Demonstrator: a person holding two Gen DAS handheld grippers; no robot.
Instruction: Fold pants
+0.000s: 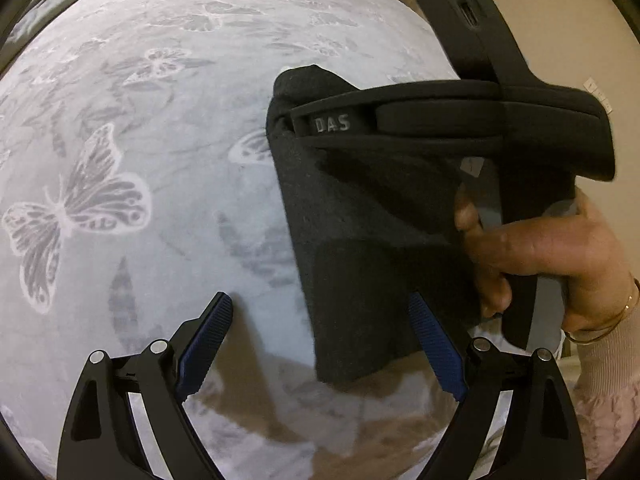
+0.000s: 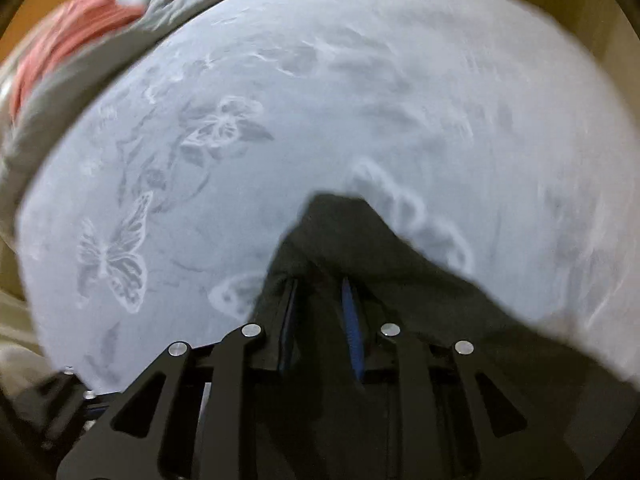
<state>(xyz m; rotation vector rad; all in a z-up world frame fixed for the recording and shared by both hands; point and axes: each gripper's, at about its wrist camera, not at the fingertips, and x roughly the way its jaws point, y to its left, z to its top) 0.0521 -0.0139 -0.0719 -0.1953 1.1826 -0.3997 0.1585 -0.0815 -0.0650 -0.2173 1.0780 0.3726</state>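
The black pants [image 1: 376,216] hang folded in the air at the right of the left wrist view, held up over the pale butterfly-print bedcover [image 1: 152,128]. A waistband with the letters "DAS" runs across their top. My right gripper is shut on the pants [image 2: 360,248]; its blue pads [image 2: 353,328] pinch the black cloth, which drapes over them. The right gripper's black body and the hand on its handle [image 1: 560,256] show at the right of the left wrist view. My left gripper [image 1: 320,316] is open and empty, its right finger [image 1: 436,344] just behind the pants' lower edge.
A heap of grey and red clothes [image 2: 80,44] lies at the far left edge of the bed. The bedcover [image 2: 440,100] spreads wide under both grippers. The bed's right edge and a beige floor [image 1: 580,32] show at the upper right.
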